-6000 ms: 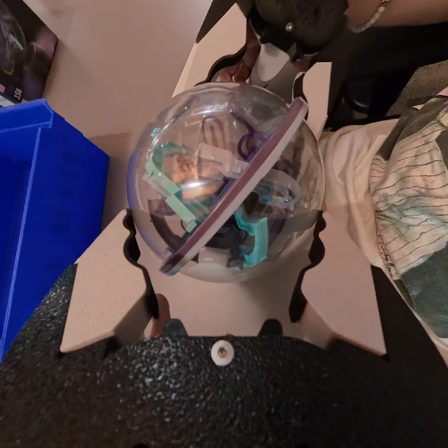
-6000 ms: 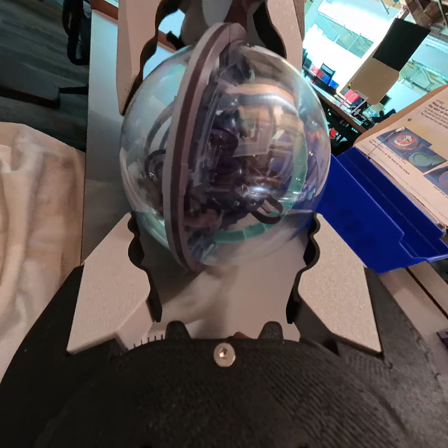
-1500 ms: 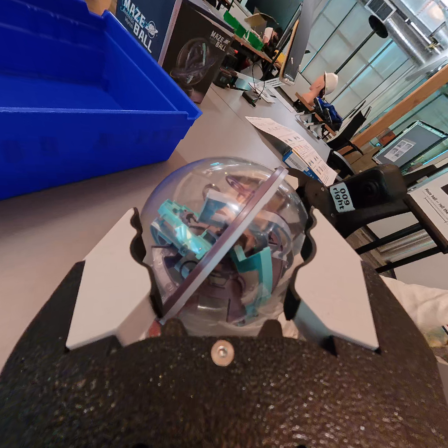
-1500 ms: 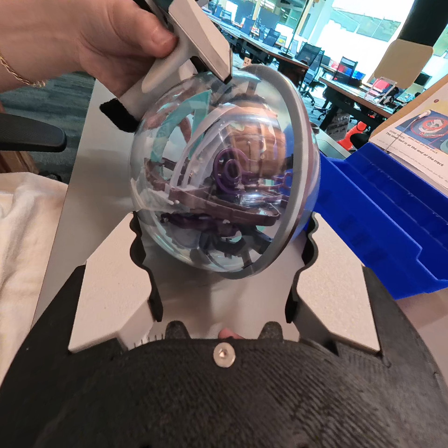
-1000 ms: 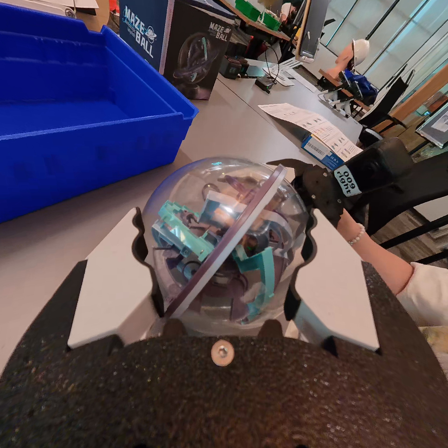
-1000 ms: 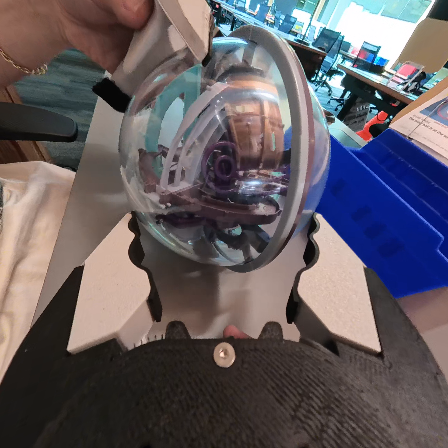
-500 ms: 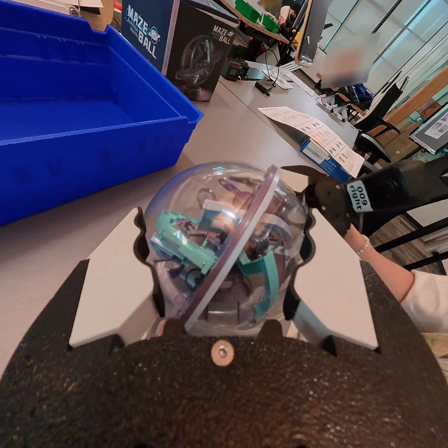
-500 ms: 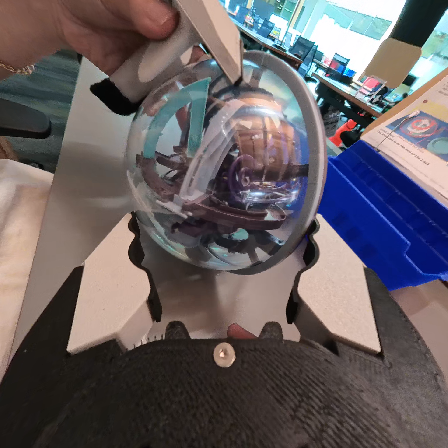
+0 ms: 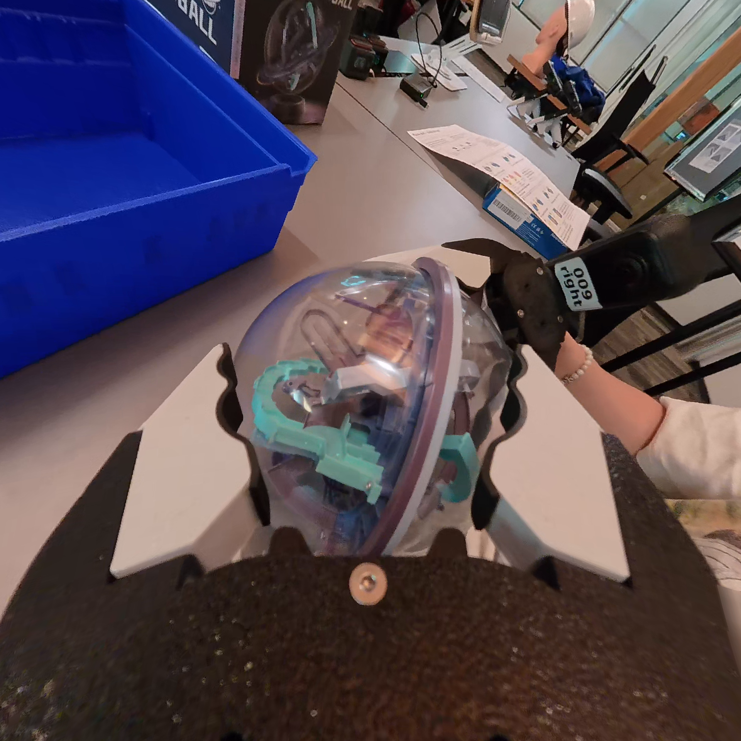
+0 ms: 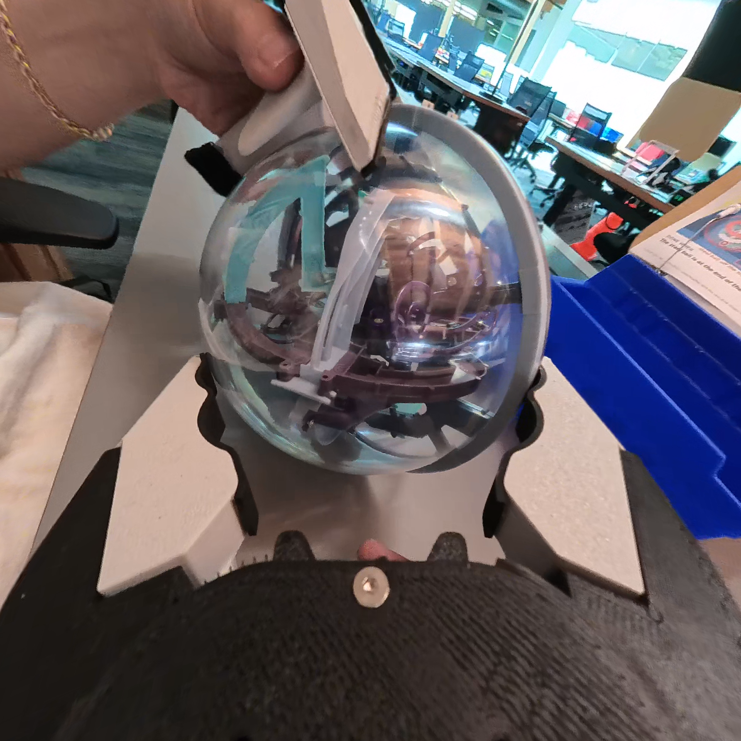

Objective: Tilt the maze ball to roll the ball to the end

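Note:
The maze ball [image 9: 361, 401] is a clear sphere with teal, purple and white tracks inside and a grey-purple seam ring. It is held up above the grey table [image 9: 381, 192]. My left gripper [image 9: 371, 361] is shut on it, with a pad on each side. My right gripper [image 10: 371, 369] grips the same maze ball [image 10: 373, 296] from the opposite side, and its black body [image 9: 561, 296] shows at the right of the left wrist view. One white finger of the left gripper [image 10: 345, 80], held by a hand, presses on top of the ball. I cannot make out the small ball inside.
A blue bin [image 9: 120, 160] stands on the table to the left, and it also shows in the right wrist view [image 10: 641, 381]. A dark product box [image 9: 296, 52], a paper leaflet [image 9: 501, 168] and a small blue box [image 9: 521, 224] lie farther back. White cloth [image 10: 40, 381] lies by the table edge.
The ball has been rotated between the two grippers, so its seam ring now stands steeper in the left wrist view. Both grippers keep their hold.

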Available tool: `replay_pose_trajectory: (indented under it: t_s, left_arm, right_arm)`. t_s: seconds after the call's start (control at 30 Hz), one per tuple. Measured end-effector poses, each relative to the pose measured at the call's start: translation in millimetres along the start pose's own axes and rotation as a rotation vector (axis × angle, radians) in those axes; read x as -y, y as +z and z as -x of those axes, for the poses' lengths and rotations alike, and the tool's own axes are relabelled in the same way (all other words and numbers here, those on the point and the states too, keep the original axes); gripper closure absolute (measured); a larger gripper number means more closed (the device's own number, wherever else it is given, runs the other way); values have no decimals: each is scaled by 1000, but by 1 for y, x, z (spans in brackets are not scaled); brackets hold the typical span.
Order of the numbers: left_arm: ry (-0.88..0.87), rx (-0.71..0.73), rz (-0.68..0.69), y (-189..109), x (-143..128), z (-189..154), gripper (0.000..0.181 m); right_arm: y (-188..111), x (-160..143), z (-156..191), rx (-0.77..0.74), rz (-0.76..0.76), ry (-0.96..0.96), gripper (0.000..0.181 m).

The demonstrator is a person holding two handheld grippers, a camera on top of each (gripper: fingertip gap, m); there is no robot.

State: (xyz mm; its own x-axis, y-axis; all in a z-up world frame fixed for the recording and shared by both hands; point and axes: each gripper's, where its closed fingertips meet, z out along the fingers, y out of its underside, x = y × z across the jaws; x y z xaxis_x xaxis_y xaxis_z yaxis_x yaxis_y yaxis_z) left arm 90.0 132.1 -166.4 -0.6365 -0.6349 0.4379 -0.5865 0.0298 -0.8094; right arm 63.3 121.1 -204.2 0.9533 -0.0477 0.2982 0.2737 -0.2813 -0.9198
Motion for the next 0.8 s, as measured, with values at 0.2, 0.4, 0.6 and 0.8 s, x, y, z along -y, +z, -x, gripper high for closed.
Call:
replay_pose_trajectory:
  t_s: [0.2,0.4,0.6,0.8]
  left_arm:
    - [1,-72,-10,7,5,4,48]
    - [-54,-56,54,17,-2,9,31]
    - [-163,-79,103,15,-12,6,31]
    - [-51,-95,49,10,-9,-4,36]
  right_arm:
    - [-2,3,-4,66,-39,81,40]
    - [2,3,-8,81,-32,120,37]
    - [11,3,4,51,-17,136,23]
    - [7,3,7,63,-27,96,24]
